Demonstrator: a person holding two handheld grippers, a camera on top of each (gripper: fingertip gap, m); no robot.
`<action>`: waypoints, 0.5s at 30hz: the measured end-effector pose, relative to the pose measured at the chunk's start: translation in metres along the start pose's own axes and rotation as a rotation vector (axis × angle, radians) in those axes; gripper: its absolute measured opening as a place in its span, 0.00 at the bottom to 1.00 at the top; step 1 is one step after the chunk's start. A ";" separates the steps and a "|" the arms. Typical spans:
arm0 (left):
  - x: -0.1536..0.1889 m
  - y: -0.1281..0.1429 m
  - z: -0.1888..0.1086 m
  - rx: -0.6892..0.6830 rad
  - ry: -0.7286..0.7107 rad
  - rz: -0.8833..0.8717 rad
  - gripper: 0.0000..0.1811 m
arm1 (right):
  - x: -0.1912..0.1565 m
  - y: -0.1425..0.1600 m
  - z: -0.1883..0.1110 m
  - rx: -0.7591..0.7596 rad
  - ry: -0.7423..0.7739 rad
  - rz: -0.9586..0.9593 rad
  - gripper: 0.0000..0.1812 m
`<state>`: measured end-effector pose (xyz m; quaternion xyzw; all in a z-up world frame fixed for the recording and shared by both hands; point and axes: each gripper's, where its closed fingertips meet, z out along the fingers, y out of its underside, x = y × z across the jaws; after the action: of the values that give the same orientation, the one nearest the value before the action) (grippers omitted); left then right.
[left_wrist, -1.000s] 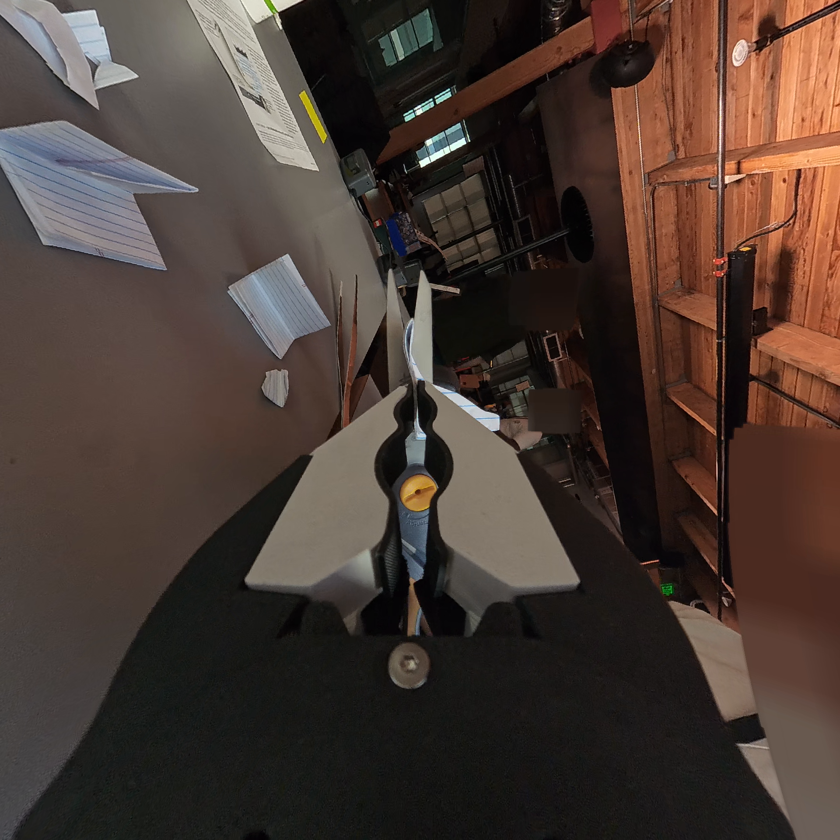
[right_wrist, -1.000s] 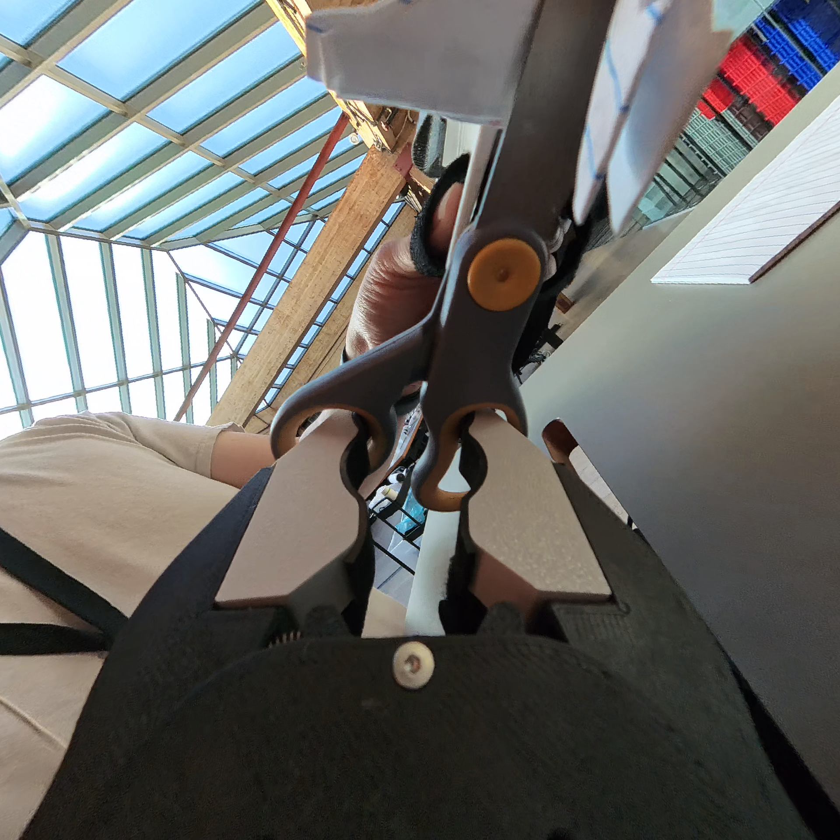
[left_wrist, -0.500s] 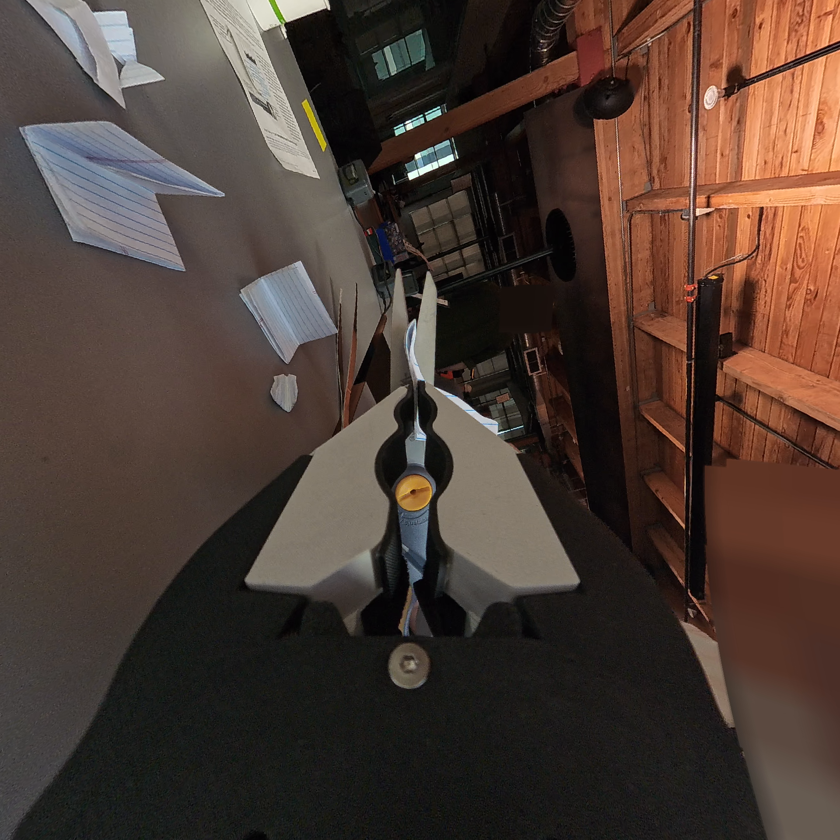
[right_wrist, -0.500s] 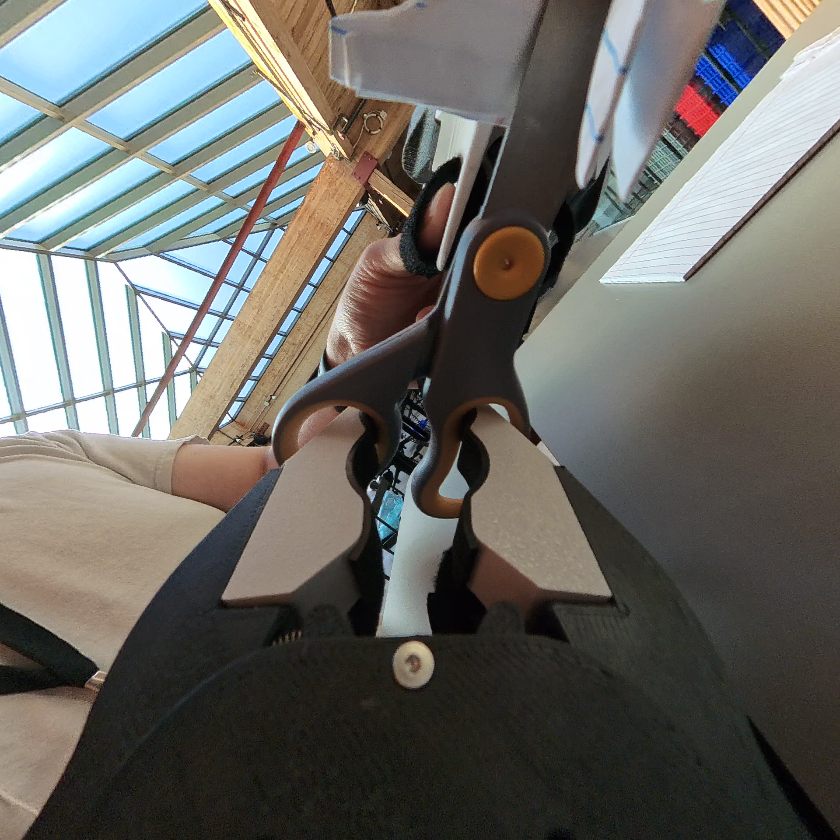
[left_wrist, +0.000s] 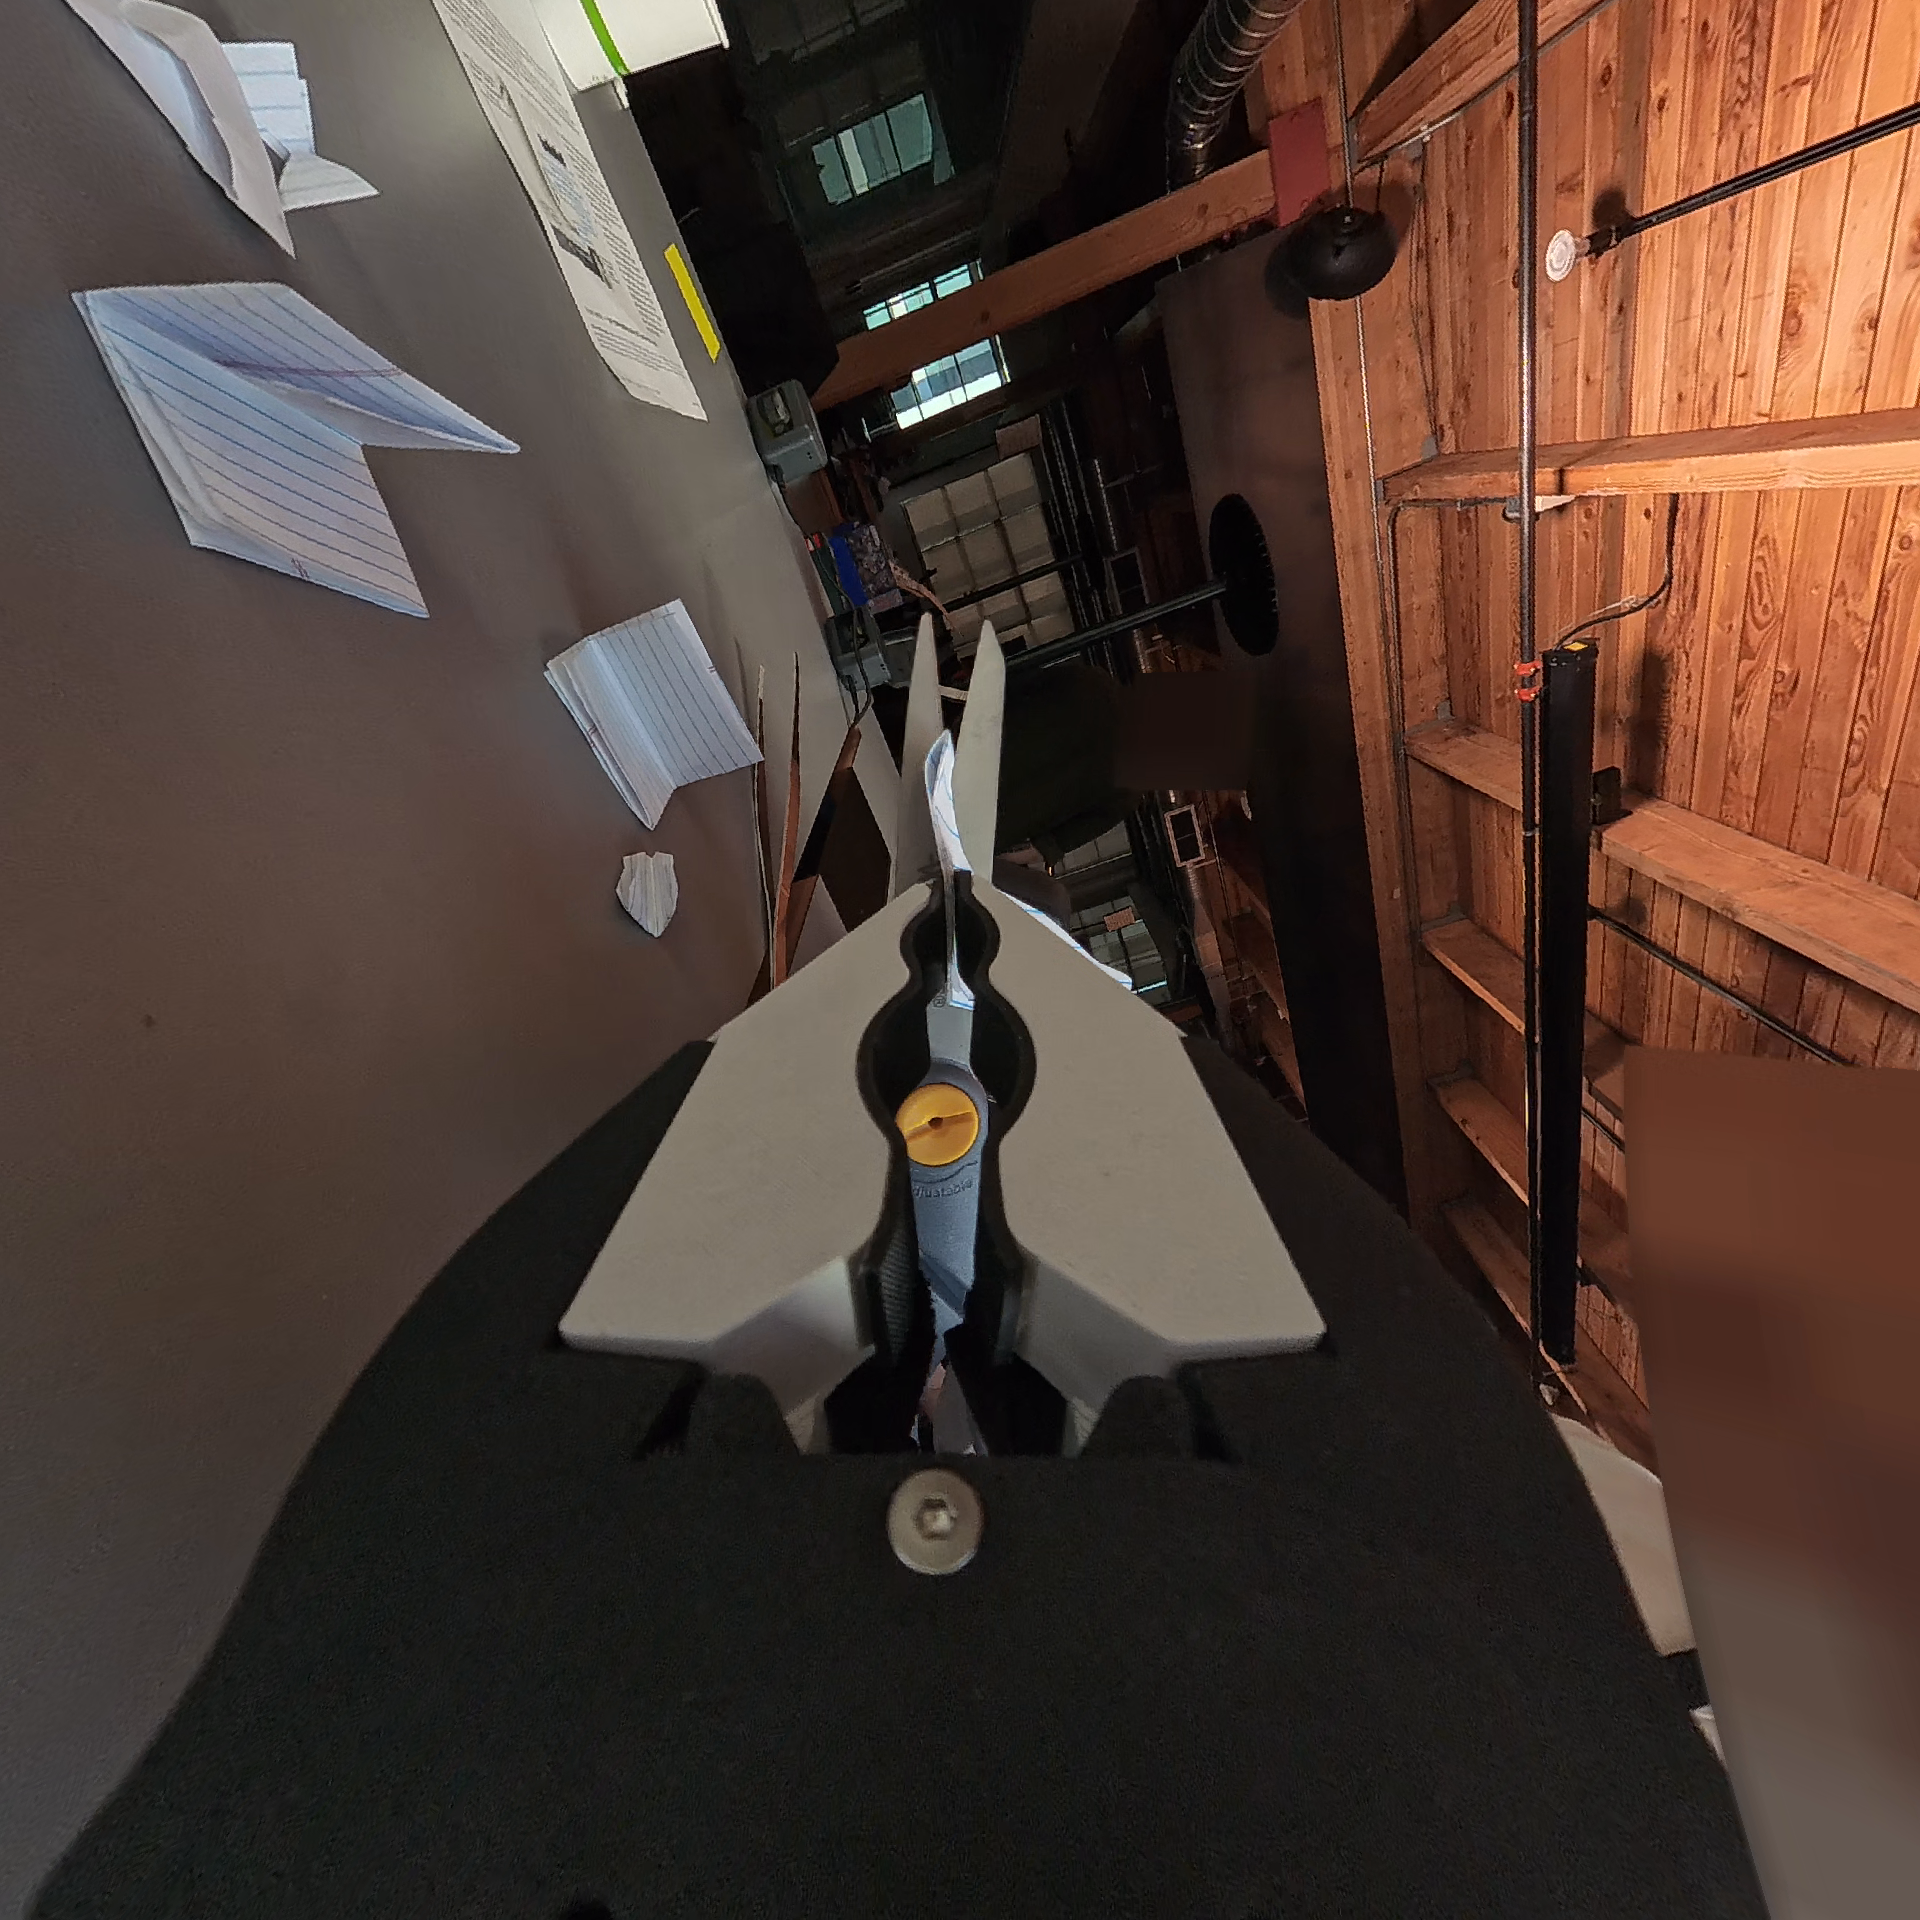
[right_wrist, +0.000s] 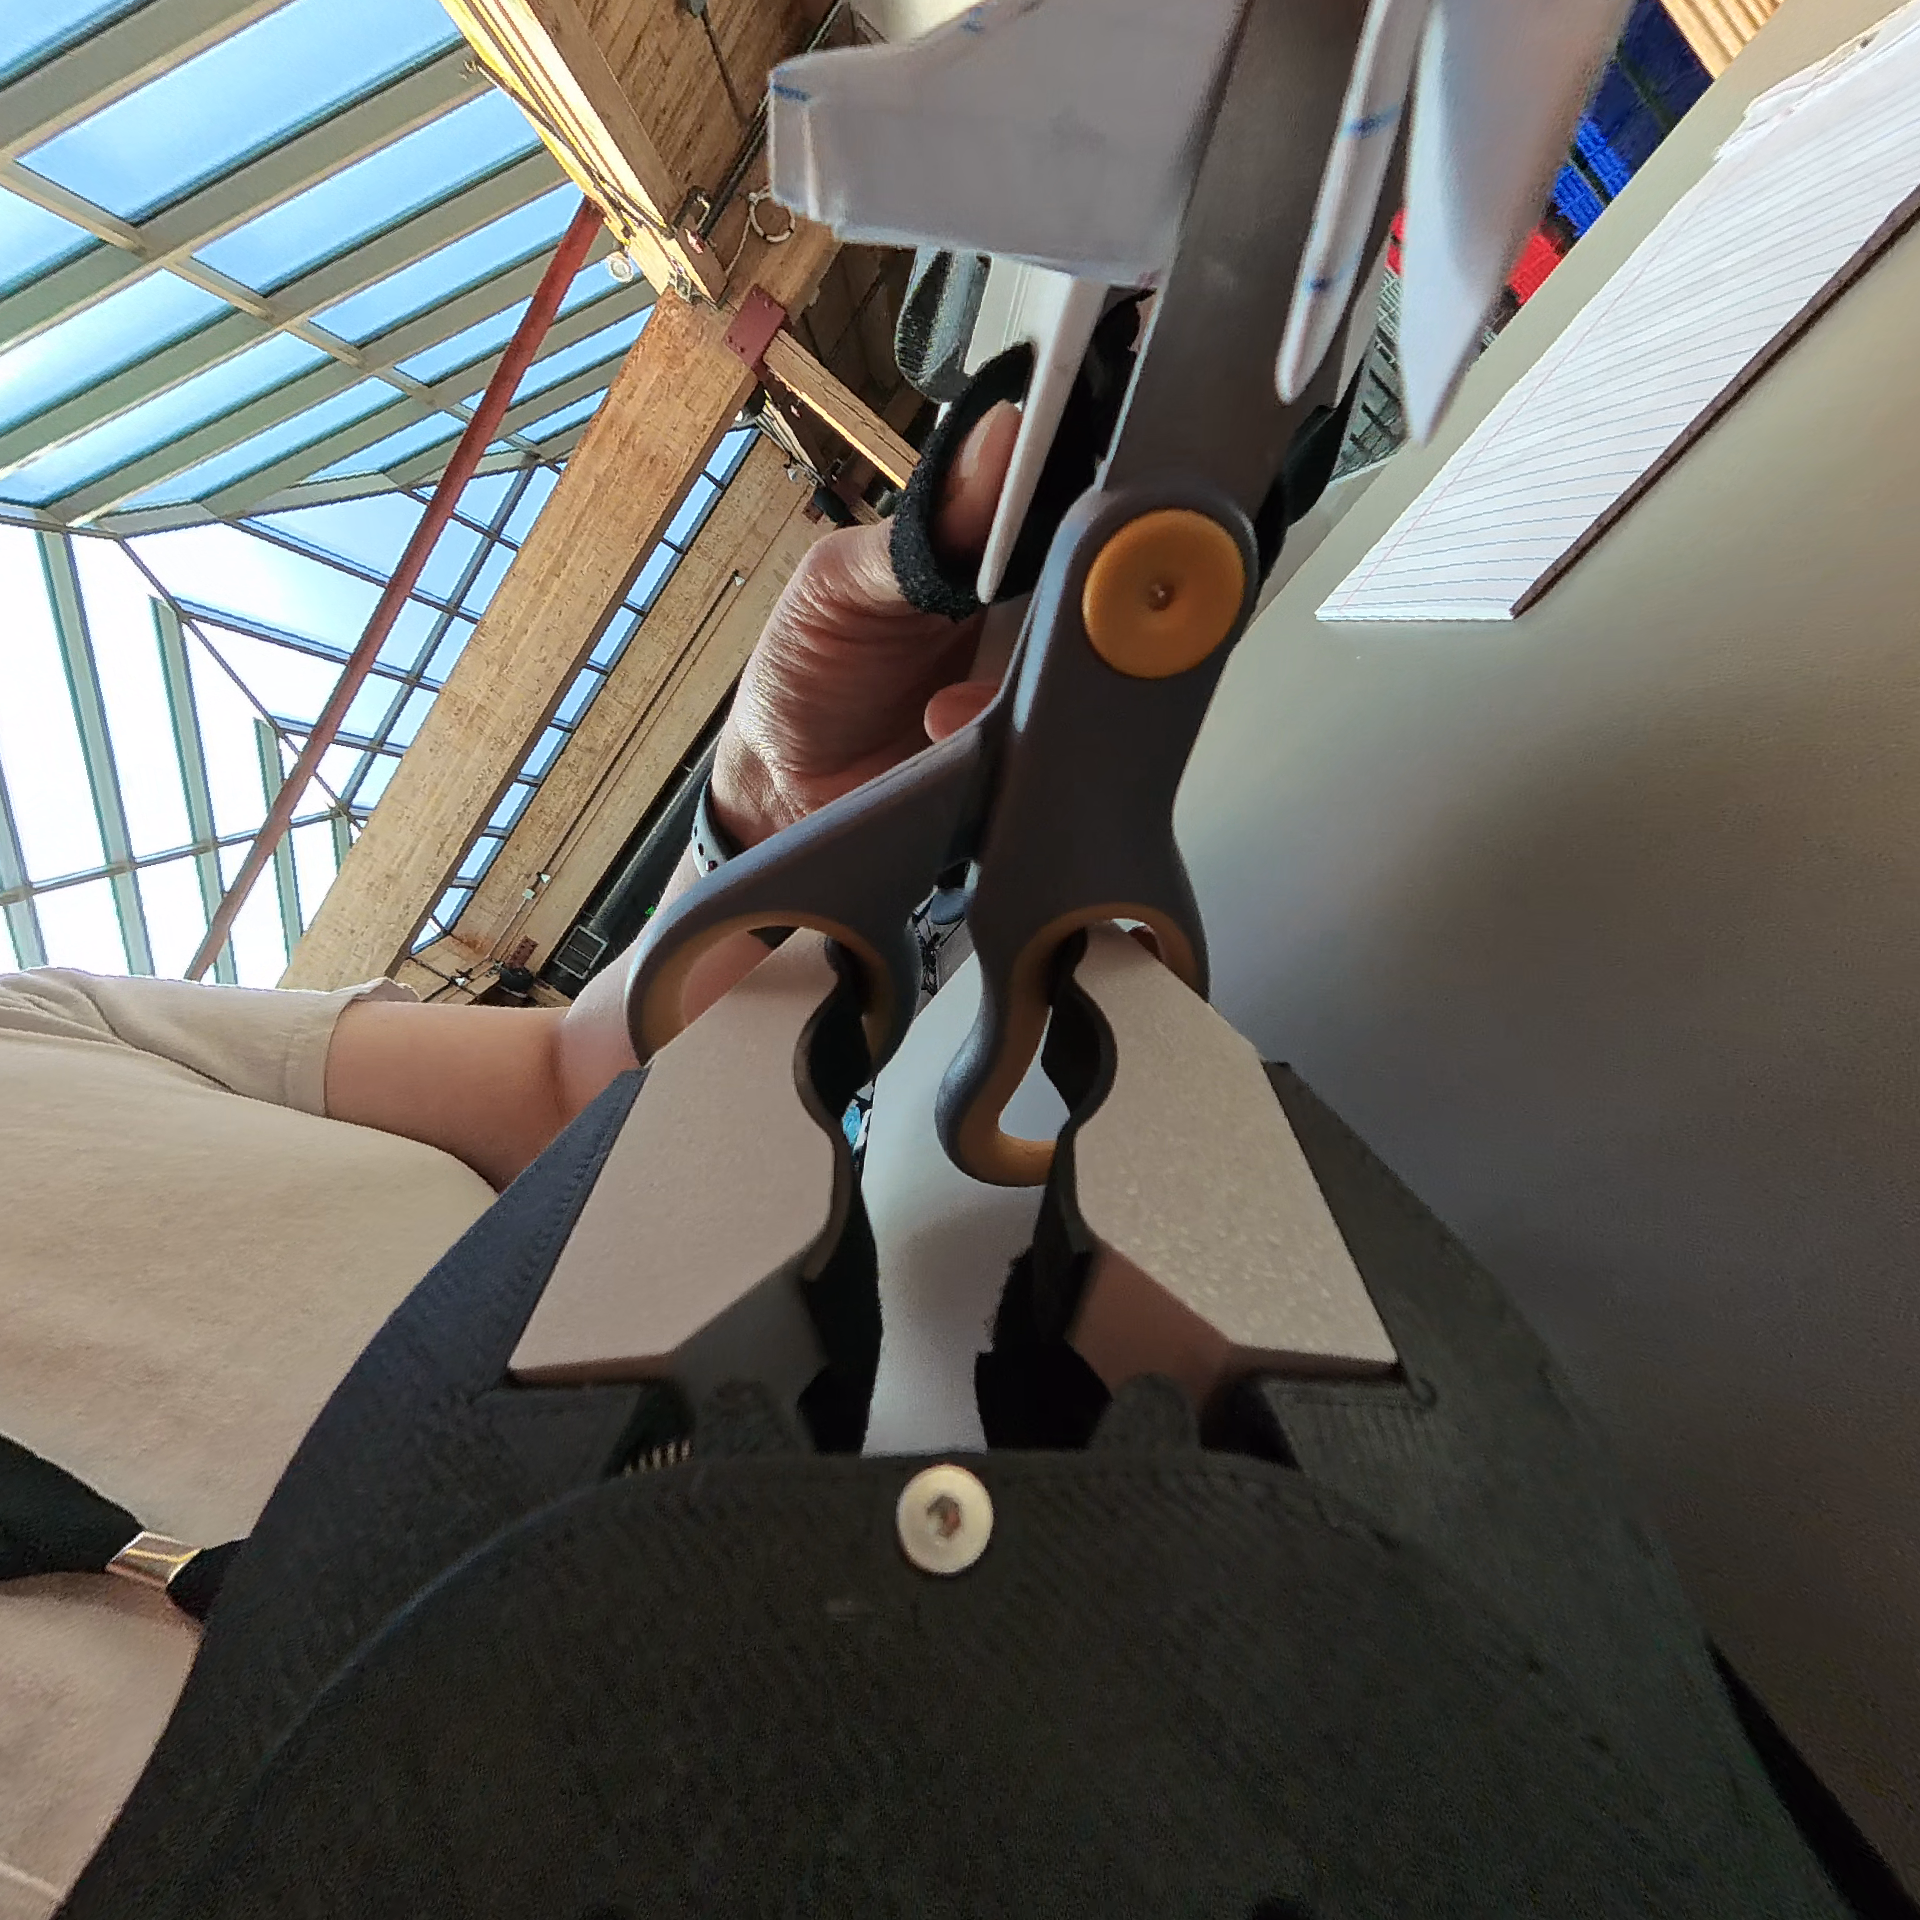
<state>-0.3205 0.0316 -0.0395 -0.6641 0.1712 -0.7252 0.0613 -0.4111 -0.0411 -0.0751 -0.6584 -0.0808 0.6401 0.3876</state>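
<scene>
Grey scissors with an orange pivot (right_wrist: 1164, 592) are carried by my right gripper (right_wrist: 971, 945). Its two fingers go through the handle loops, and the jaws stand partly apart. The blades are a little open around a piece of white lined paper (right_wrist: 935, 145). My left gripper (left_wrist: 951, 883) is shut on the same paper (left_wrist: 943, 800). In the left wrist view the scissors' pivot (left_wrist: 935, 1127) shows through the gap between the fingers. The blades (left_wrist: 982, 717) stick out past the fingertips on either side of the paper. Both grippers are held above the grey table (left_wrist: 260, 1039).
Folded lined sheets (left_wrist: 270, 447) (left_wrist: 649, 707), a small paper scrap (left_wrist: 649, 888) and a printed sheet (left_wrist: 582, 208) lie on the table. A lined pad (right_wrist: 1621, 416) lies on the table (right_wrist: 1558, 1039). A person's hand (right_wrist: 831, 665) and beige clothing (right_wrist: 156, 1195) are close by. About 12 cm separates my left fingertips from my right.
Both views have drifted slightly and the hand shows more in the right wrist view. The scissors and the paper stay held as before.
</scene>
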 end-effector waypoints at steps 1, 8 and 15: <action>0.001 0.000 0.000 0.003 0.006 -0.003 0.00 | -0.001 0.000 0.001 -0.006 -0.003 -0.009 0.16; 0.001 0.009 -0.001 -0.019 0.006 0.000 0.00 | -0.003 0.008 0.011 -0.063 -0.031 -0.008 0.18; -0.006 0.006 -0.011 -0.016 -0.031 0.011 0.00 | -0.003 0.012 0.010 -0.085 -0.038 0.031 0.17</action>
<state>-0.3321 0.0295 -0.0475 -0.6748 0.1797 -0.7130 0.0625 -0.4255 -0.0472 -0.0793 -0.6632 -0.1050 0.6545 0.3475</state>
